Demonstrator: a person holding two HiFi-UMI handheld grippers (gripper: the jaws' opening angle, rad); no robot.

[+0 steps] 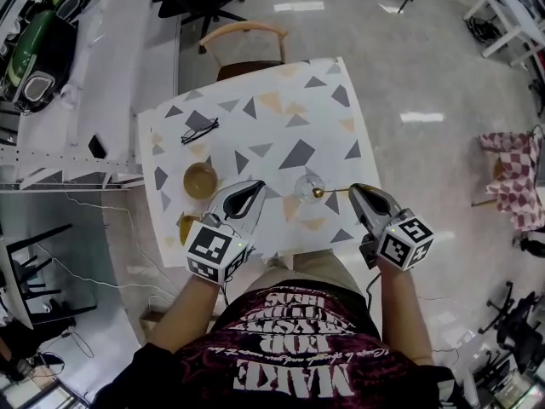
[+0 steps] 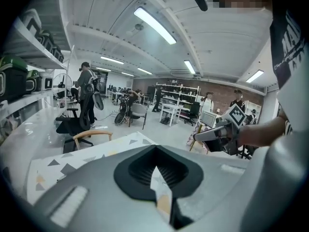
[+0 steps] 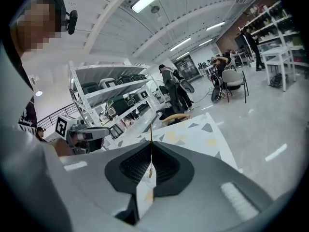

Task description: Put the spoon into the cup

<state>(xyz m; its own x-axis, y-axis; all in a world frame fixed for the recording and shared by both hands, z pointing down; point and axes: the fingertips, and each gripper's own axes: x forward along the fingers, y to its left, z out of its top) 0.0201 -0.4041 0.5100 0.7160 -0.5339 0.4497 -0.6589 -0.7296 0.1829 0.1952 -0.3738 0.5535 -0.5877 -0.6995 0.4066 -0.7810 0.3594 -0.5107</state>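
Spoon (image 1: pixel 330 192) is held level above the triangle-patterned table (image 1: pixel 281 135), which has a wooden chair (image 1: pixel 243 32) at its far edge. The right gripper (image 1: pixel 354 191) has its jaws pressed together on the thin handle. The left gripper (image 1: pixel 253 187) hovers at the near edge with its jaws pressed together on nothing. A brown bowl (image 1: pixel 200 180) sits left of it. The clear cup (image 1: pixel 306 186) stands between the grippers, and the spoon's gold bowl end is at its right rim.
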